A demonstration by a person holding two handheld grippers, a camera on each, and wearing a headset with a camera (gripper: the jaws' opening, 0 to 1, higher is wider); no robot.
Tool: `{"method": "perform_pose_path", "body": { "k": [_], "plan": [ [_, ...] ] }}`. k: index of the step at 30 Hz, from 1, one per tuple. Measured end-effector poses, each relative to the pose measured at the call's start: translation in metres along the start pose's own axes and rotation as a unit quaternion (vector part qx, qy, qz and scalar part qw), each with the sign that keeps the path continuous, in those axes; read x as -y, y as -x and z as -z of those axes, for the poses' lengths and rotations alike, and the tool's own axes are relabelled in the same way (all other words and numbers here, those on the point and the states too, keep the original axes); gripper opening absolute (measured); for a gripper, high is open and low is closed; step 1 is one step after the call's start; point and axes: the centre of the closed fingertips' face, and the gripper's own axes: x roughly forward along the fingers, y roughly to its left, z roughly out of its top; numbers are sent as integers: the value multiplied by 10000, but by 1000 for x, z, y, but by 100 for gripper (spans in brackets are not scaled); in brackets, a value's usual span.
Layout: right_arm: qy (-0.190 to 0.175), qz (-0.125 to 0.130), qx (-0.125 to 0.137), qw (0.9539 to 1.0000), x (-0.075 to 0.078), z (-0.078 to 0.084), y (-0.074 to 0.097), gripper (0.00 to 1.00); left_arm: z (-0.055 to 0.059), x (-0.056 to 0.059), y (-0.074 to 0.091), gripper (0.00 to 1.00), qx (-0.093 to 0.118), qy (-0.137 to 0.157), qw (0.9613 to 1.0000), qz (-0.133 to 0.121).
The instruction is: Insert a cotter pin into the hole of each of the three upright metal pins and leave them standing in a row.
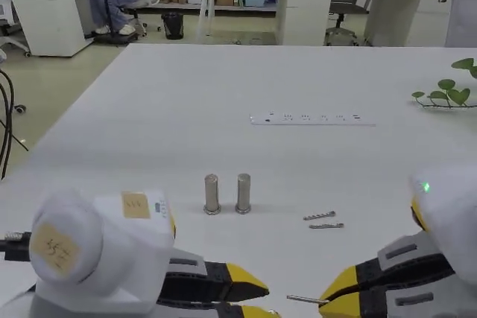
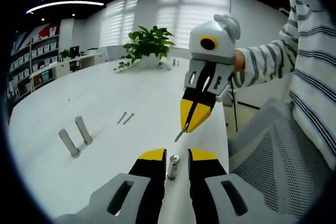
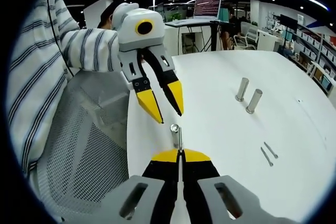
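White table (image 1: 223, 109): 2 pins (image 1: 212, 194) upright; 3rd pin (image 2: 173, 166) hidden behind left gripper (image 1: 270, 299).

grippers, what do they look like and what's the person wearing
Both have black jaws with yellow tips, grey slotted bases and rounded white housings. The left tool carries handwritten yellow paper labels and a black cable; the right tool shows a small green light. Sleeves are white with dark stripes.
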Motion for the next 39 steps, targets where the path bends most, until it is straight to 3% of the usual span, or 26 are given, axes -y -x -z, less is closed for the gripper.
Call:
{"method": "perform_pose_path", "body": {
  "k": [6, 16, 30, 39],
  "plan": [
    [134, -77, -182, 9997, -2, 9, -7, 0, 6, 0, -4, 13, -122, 25, 9999, -23],
    [228, -194, -233, 9993, -2, 12, -17, 0, 16, -2, -12, 15, -281, 20, 9995, -170],
    [216, -310, -139, 9992, -4, 8, -19, 0, 21, -7, -14, 11, -403, -96, 9986, -324],
    [200, -344, -84, 9992, -6, 5, -20, 0, 22, -3, -12, 6, -446, -143, 9987, -220]
  ]
}}
